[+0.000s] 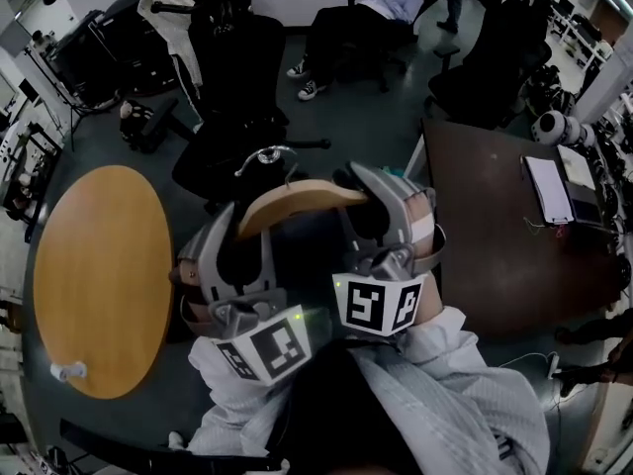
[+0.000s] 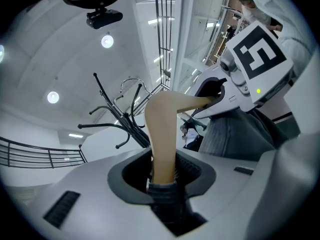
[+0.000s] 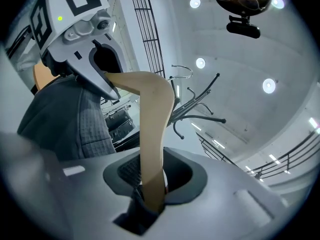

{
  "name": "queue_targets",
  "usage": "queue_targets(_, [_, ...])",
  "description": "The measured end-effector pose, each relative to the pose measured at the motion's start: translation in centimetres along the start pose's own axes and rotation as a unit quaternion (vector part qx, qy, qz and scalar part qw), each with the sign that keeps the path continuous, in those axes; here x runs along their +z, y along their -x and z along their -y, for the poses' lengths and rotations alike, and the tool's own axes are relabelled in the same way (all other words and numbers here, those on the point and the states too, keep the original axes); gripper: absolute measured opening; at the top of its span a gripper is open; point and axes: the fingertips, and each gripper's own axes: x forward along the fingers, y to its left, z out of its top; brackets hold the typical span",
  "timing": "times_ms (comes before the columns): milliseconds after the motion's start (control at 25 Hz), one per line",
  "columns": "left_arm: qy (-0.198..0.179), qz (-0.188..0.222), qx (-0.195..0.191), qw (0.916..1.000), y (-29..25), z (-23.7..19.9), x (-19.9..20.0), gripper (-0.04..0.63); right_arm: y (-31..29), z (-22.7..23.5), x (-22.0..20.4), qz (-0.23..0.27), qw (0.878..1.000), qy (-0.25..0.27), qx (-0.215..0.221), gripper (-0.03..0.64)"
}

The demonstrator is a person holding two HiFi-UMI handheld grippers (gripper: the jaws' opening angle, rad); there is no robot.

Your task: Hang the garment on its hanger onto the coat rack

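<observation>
Carrying stage of the hanging task, hook not yet seated by the look of it. The pale, smooth, curved wooden hanger [image 1: 297, 198] is the reference object and is held aloft, roughly level, in front of the person.

The left gripper [image 2: 162, 170] pinches the hanger's left arm, with a fold of dark cloth caught under the wood between its jaws. The right gripper [image 3: 150, 181] is likewise clamped on the right arm, its jaws pressed on the wood where the cloth begins.

The dark grey garment with a fine waffle-grid weave [image 3: 65, 119] drapes below the hanger and bunches between the two grippers. It looks soft and limp, and would likely swing if the hanger tilts.

The thin, bright wire hook [image 1: 265, 154] rises from the hanger's crest. Beyond it stands the black metal coat rack with slender curved prongs ending in small knobs [image 3: 202, 117]. Both gripper views put the hook close to these prongs. Whether it touches one cannot be told.

Next move, as judged: raise the hook over a free prong, keep both arms of the hanger level, lower until the wire bears the weight, then release both grips.
</observation>
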Motion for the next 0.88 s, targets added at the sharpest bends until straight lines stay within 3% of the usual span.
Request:
queue_targets(520, [-0.022,0.069,0.043,0.9964,-9.1,-6.5,-1.0,0.118,-10.2,3.4,1.6,0.030,0.997,0.010,-0.067,0.095])
queue_targets(880, [-0.015,0.051,0.042,0.9977,-14.1,-7.4,-2.2,0.118,-15.4,4.3,0.3,0.037,0.998,0.007,-0.057,0.098])
